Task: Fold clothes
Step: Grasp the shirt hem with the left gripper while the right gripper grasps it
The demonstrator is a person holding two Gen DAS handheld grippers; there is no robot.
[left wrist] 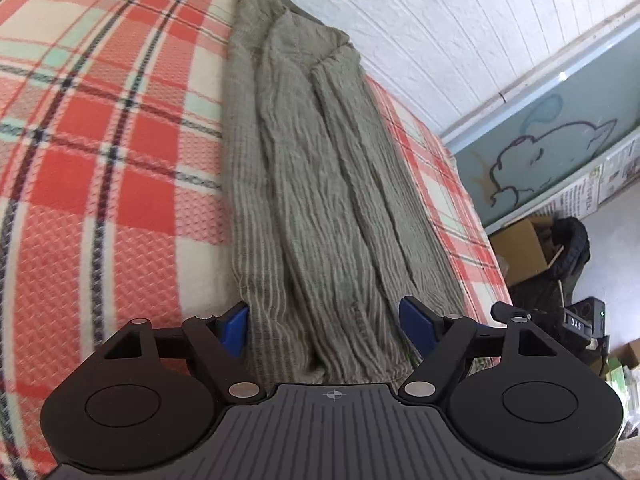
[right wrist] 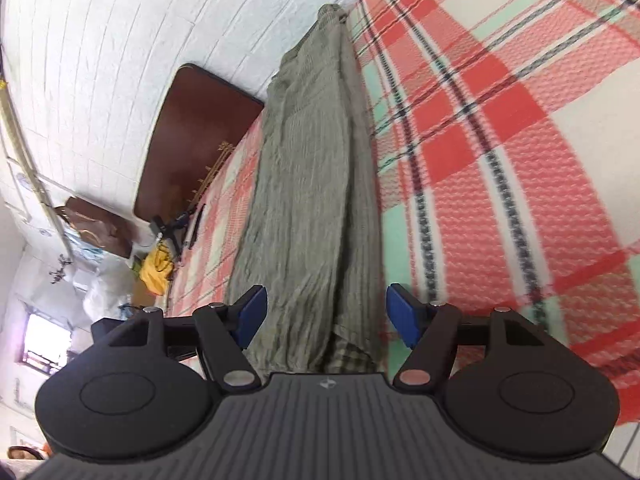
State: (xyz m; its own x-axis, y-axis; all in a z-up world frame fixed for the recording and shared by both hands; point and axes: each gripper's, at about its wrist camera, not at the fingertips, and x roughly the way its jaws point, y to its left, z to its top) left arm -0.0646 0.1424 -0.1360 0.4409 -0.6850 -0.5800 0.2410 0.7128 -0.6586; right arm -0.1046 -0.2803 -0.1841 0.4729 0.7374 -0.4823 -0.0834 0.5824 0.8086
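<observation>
The left gripper (left wrist: 324, 330) tilts downward, its jaws standing wide apart, with the blue pads (left wrist: 236, 330) at about 9 and 3 o'clock of the gap and pressing on nothing. The right gripper (right wrist: 326, 316) is likewise pitched downward, its jaws spread a little narrower, and its blue pads (right wrist: 404, 314) clamp nothing.

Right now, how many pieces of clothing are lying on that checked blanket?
1 that I can see: a long grey-green striped garment, folded into a narrow strip on the checked blanket, running from between the open grippers toward the white wall. Others may lie outside these views.
</observation>
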